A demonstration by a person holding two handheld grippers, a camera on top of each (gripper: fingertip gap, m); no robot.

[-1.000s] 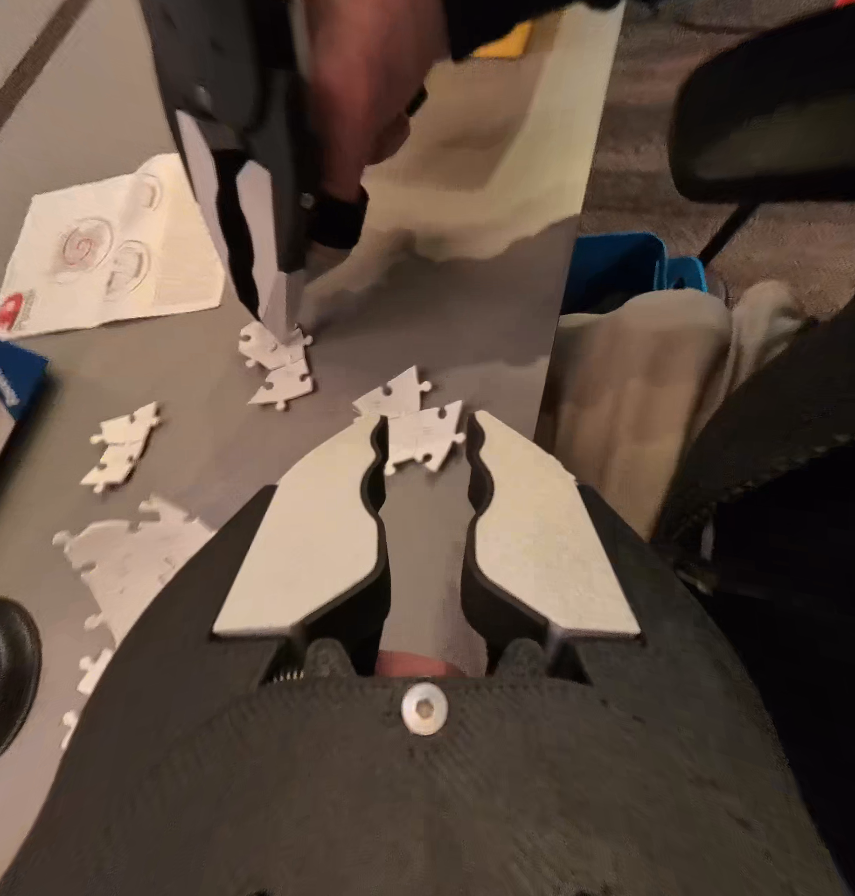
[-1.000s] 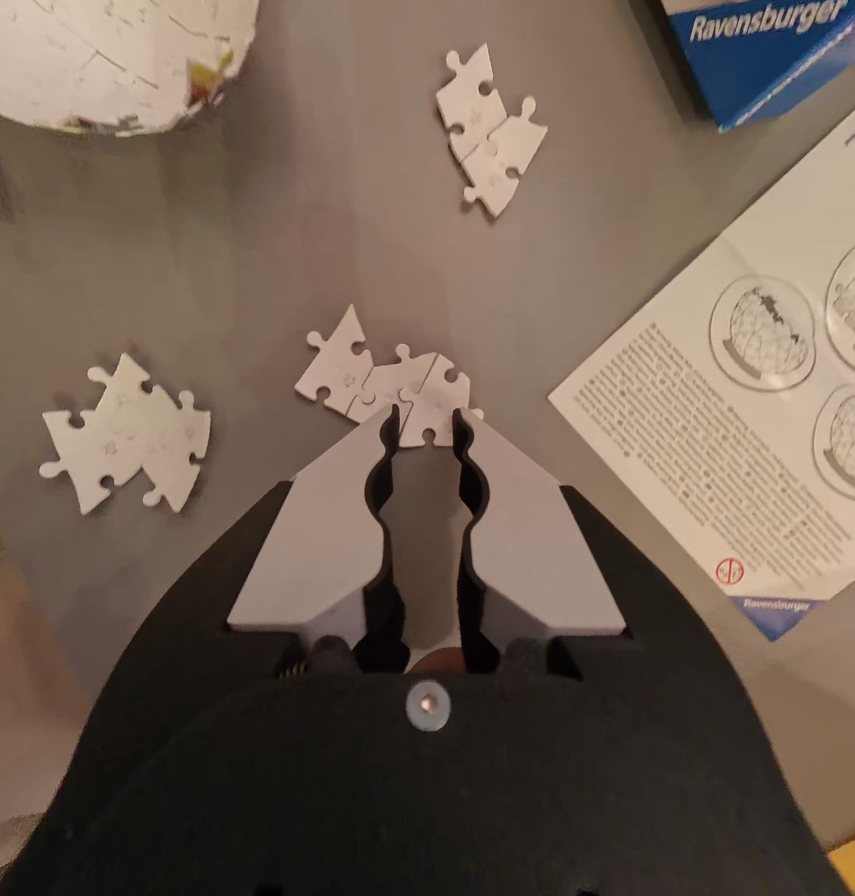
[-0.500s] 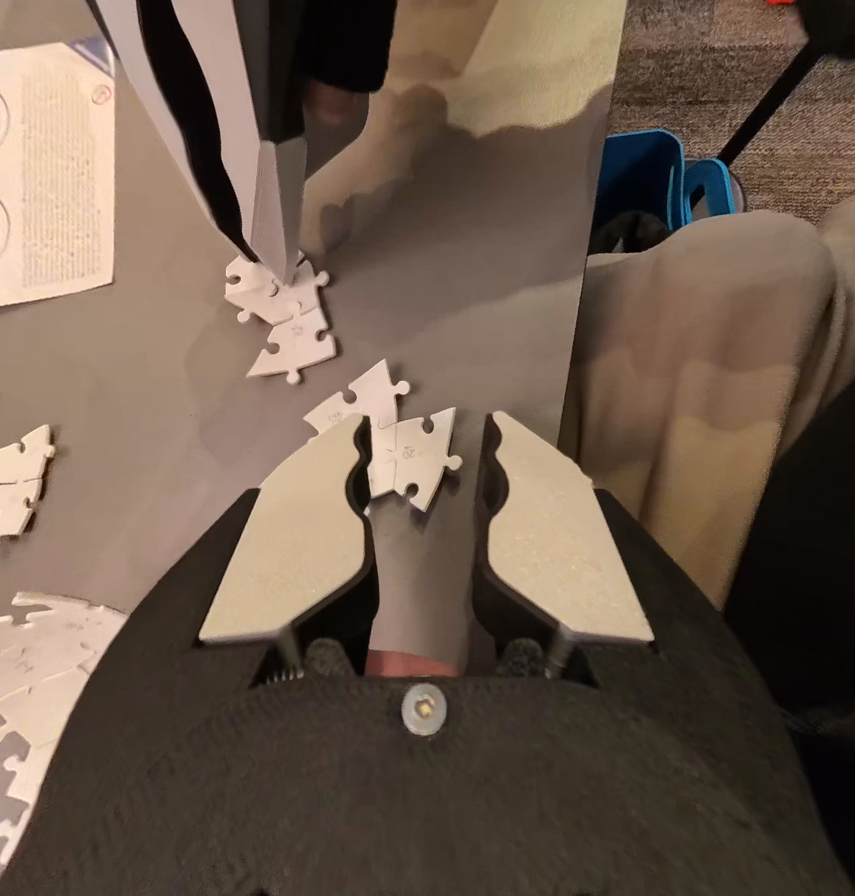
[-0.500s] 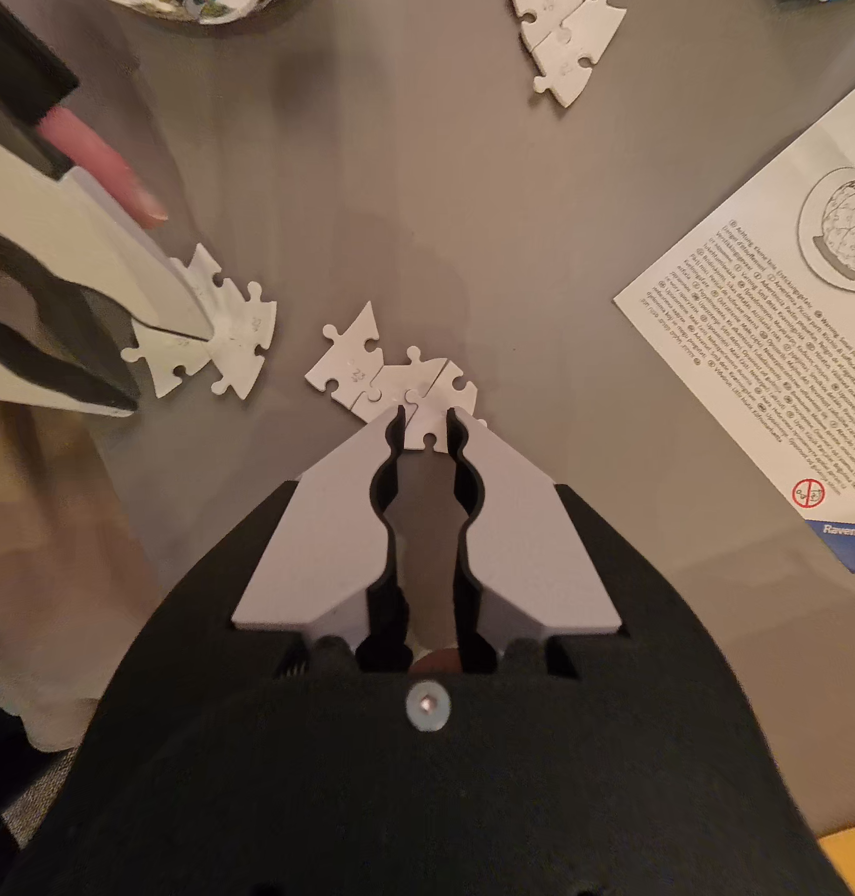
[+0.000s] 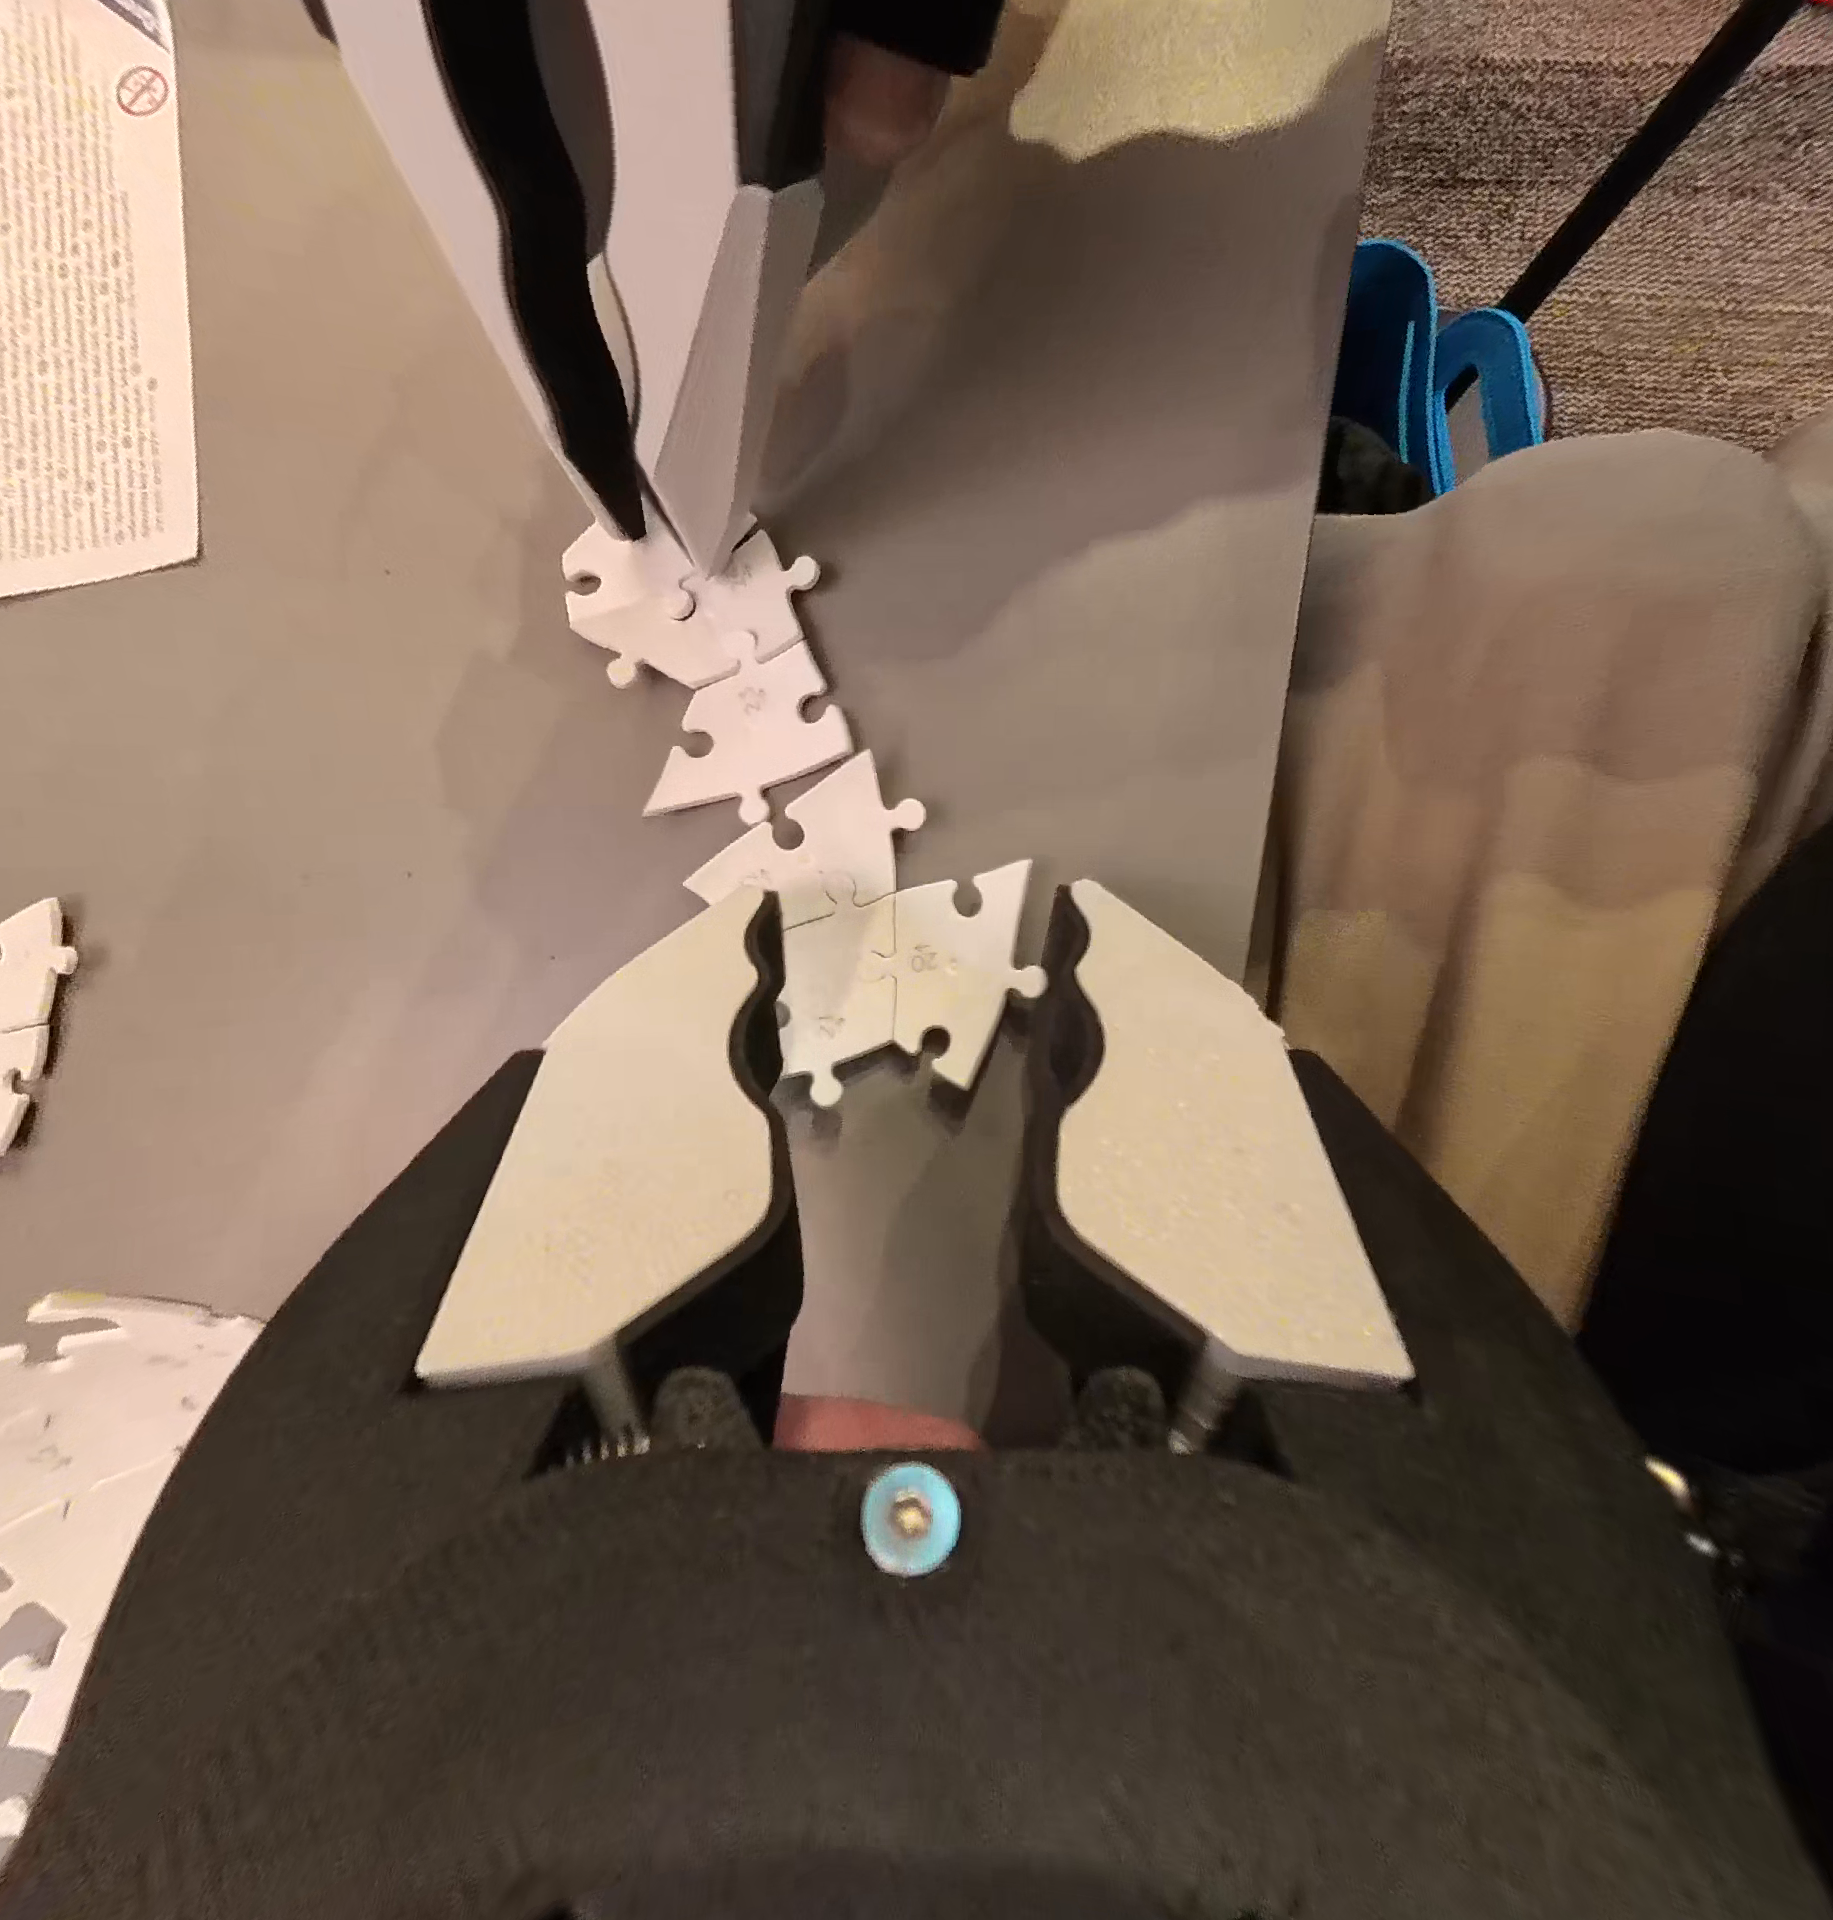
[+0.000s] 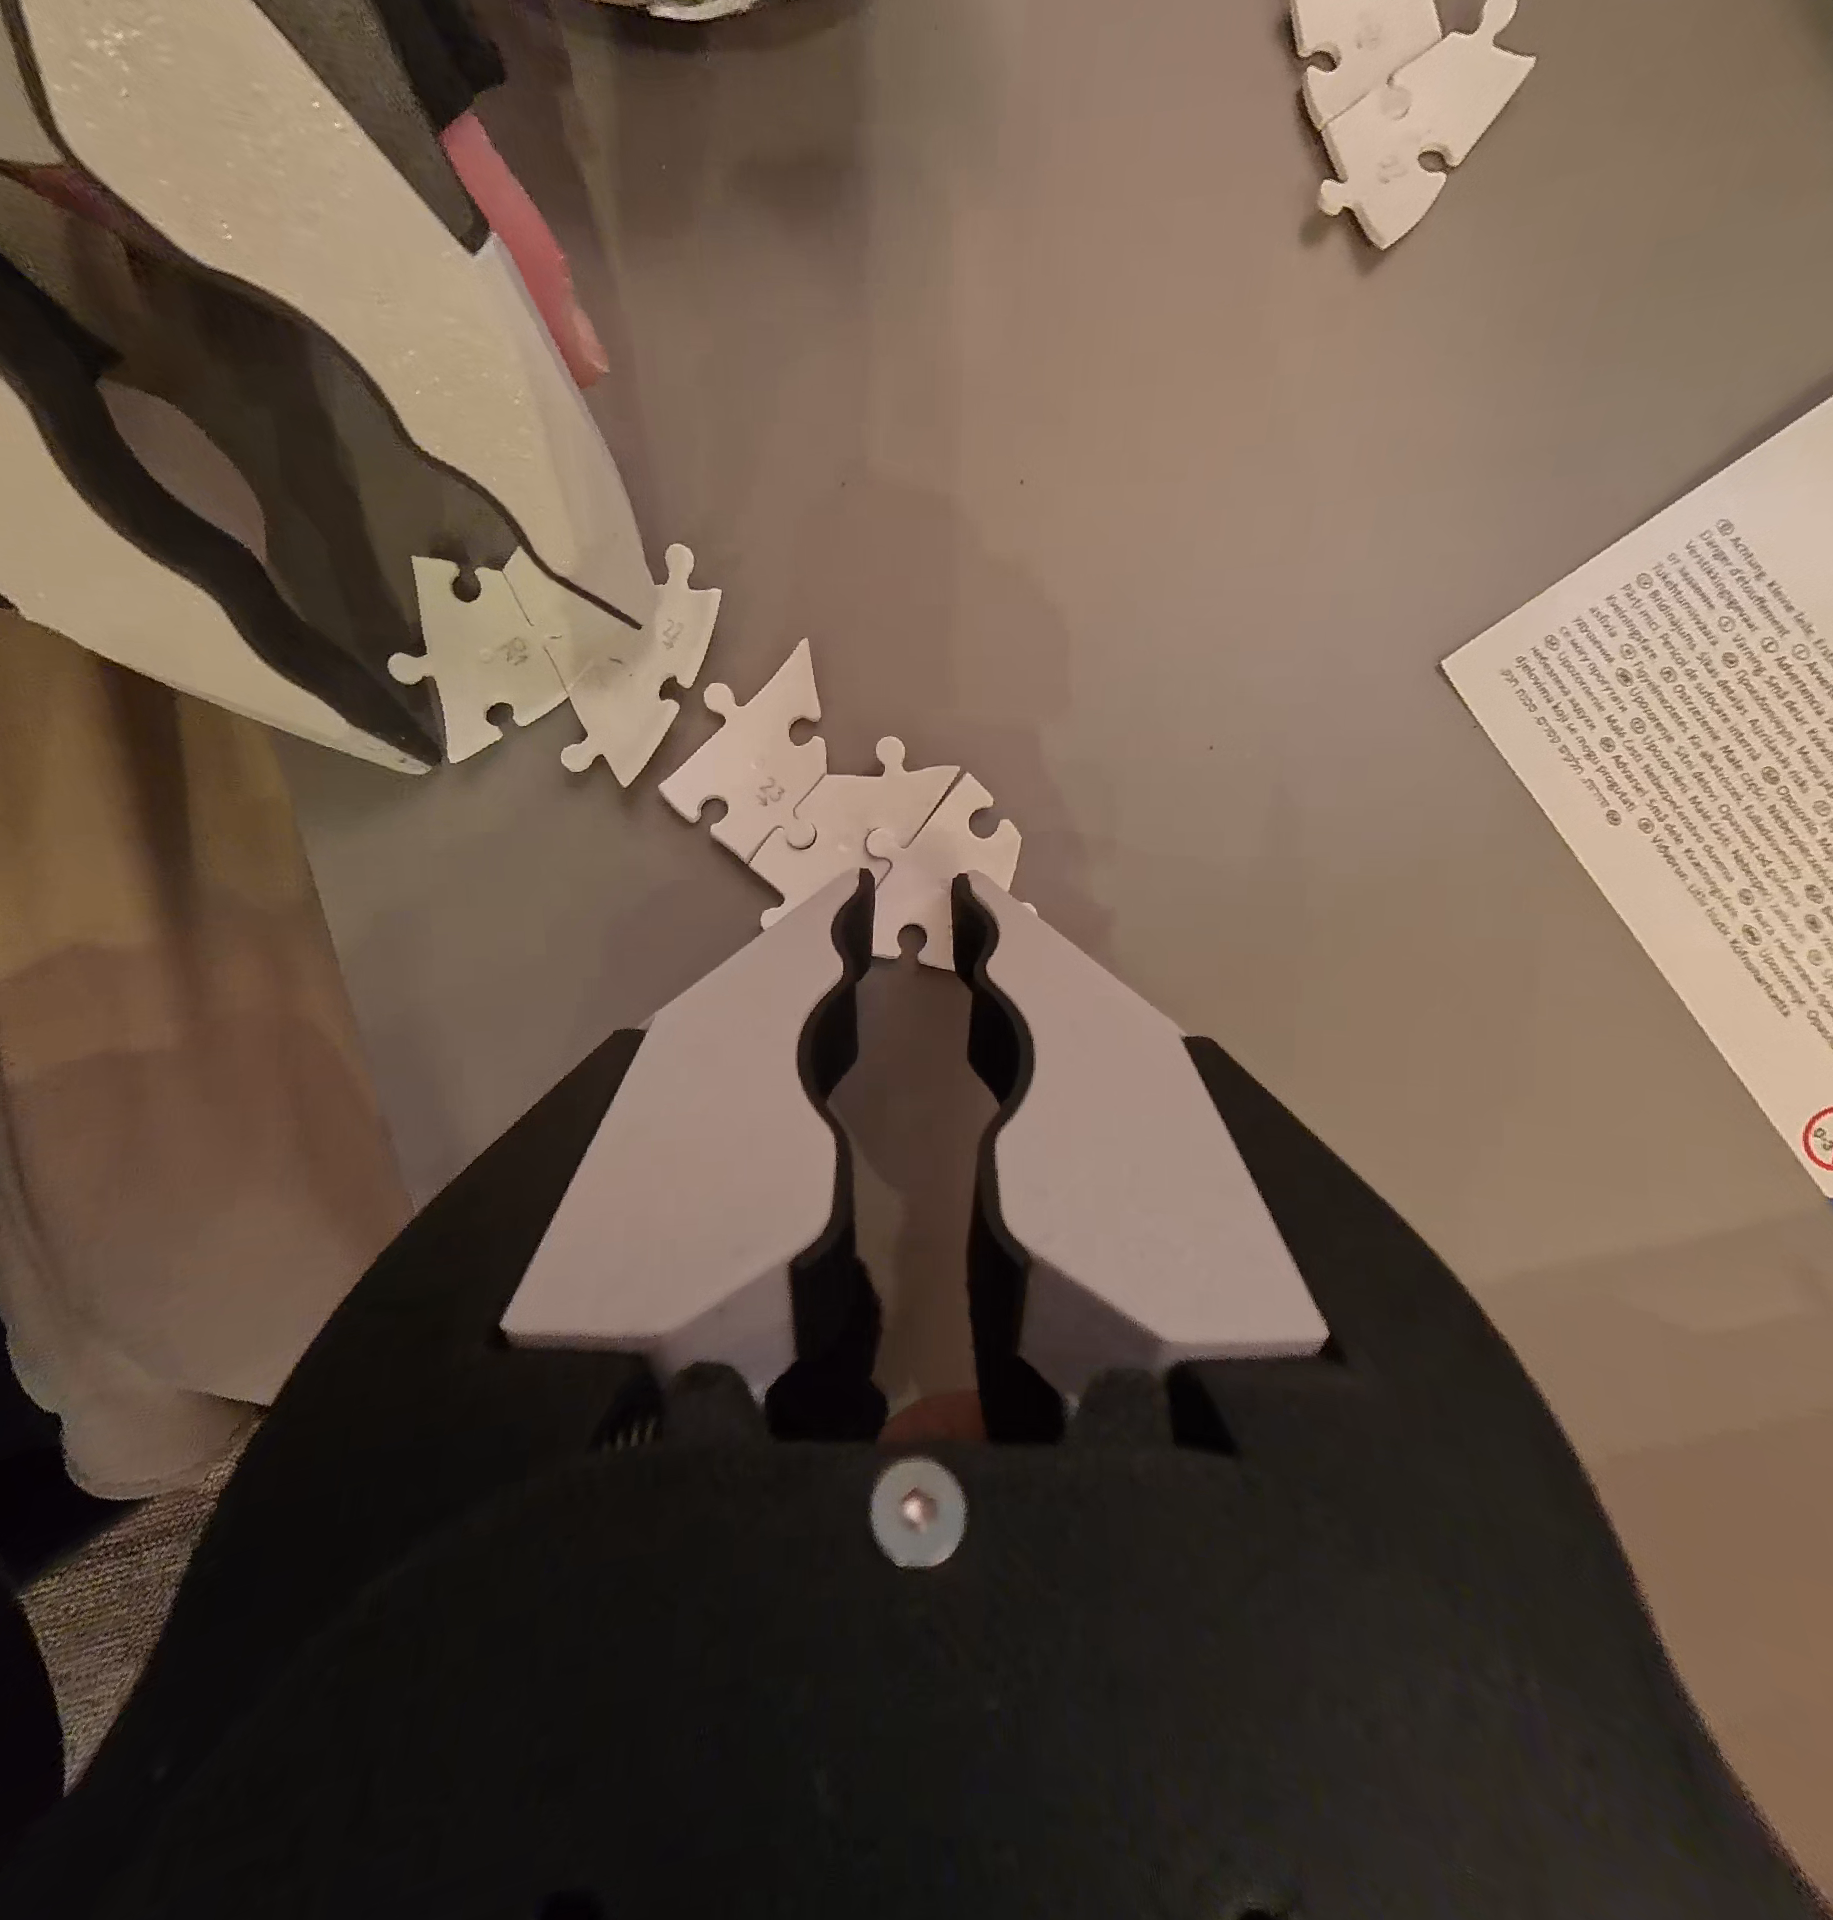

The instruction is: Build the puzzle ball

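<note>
Two clusters of joined white puzzle pieces lie on the grey table (image 5: 268, 831), almost touching. My left gripper (image 5: 912, 899) is open, with its fingers either side of the near cluster (image 5: 891, 987). The right wrist view shows it at the left (image 6: 527, 675) over that same cluster (image 6: 507, 665). My right gripper (image 6: 912, 883) is nearly closed, with the edge of the three-piece cluster (image 6: 787, 800) between its tips. In the left wrist view it comes down from the top (image 5: 673, 540) onto that cluster (image 5: 746, 717).
A printed instruction sheet (image 6: 1722, 748) lies to the right, also seen at far left (image 5: 60, 291). A loose pair of pieces (image 6: 1400, 135) lies farther out. Part of the built ball shell (image 5: 50, 1455) is at near left. The table edge (image 5: 1286, 623) meets beige cloth (image 5: 1514, 831). My hands' fingertips stand some 8 cm from each other.
My left gripper has opened wider and moved forward around its cluster. The two clusters have come closer together. My right gripper's gap has narrowed on its cluster.
</note>
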